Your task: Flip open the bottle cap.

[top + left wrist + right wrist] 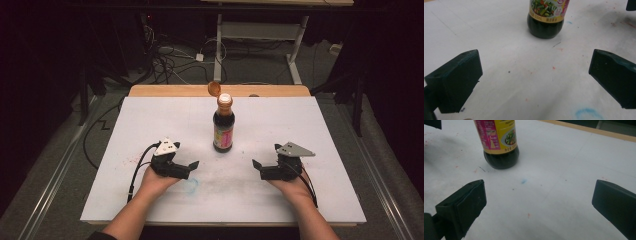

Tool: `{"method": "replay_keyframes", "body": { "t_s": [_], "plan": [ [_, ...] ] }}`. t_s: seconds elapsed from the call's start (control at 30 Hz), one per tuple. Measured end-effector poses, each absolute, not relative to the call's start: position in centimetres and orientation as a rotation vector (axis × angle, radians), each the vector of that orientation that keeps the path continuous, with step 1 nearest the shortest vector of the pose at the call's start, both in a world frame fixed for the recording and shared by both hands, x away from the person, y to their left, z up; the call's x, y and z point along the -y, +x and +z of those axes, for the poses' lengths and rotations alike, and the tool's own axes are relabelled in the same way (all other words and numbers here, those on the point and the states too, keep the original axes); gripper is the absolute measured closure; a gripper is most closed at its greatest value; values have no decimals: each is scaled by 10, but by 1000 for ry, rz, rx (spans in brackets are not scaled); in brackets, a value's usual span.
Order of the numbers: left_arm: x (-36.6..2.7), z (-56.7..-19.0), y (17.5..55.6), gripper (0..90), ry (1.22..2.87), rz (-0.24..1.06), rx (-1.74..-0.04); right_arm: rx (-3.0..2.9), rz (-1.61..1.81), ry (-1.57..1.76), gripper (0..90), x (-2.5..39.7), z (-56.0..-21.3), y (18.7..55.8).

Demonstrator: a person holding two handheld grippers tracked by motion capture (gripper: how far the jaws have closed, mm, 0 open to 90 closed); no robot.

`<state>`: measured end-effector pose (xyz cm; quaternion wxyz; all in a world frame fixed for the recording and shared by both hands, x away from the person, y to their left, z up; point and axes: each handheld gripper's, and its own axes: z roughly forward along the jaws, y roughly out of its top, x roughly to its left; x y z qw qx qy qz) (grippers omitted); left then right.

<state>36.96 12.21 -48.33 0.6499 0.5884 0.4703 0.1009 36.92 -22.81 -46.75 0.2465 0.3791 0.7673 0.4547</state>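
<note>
A dark glass-look bottle (223,123) stands upright at the centre of the high view, its long axis vertical, neck toward the top of the frame. It is filled with a near-black liquid up into the shoulder. A hinged orange cap (214,89) is flipped open and hangs off to the upper left of the pale spout. A glossy label (223,134) in yellow and pink wraps the round body, printed with chopped vegetables.

The bottle rests on a white table sheet (150,120), matte and faintly stained with red specks and a blue smear (192,185) low in the frame. A strip of bare wooden edge (170,90) shows along the sheet's far side.

At lower left of the frame, the left gripper (192,165) sits in the person's hand, its blocky black jaws spread wide and holding nothing; in its own view the bottle's base stands at top centre, well apart from them. At lower right, the right gripper (257,164) mirrors it, jaws likewise parted and empty, the bottle at the upper left of its view. Both point inward toward the bottle.

Beyond the table, cables (165,57) tangle on a grey floor.
</note>
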Motion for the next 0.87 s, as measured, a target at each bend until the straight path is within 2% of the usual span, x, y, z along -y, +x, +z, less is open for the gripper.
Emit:
{"method": "replay_keyframes", "body": {
  "t_s": [0.47,0.87],
  "plan": [
    [-161,-492,314,0,1301,258,-1048,-2007,1259,1058,2,260,-471,331],
    [-165,-493,309,0,1260,276,-1051,-1996,1273,1060,2,266,-476,328]
  ]
}}
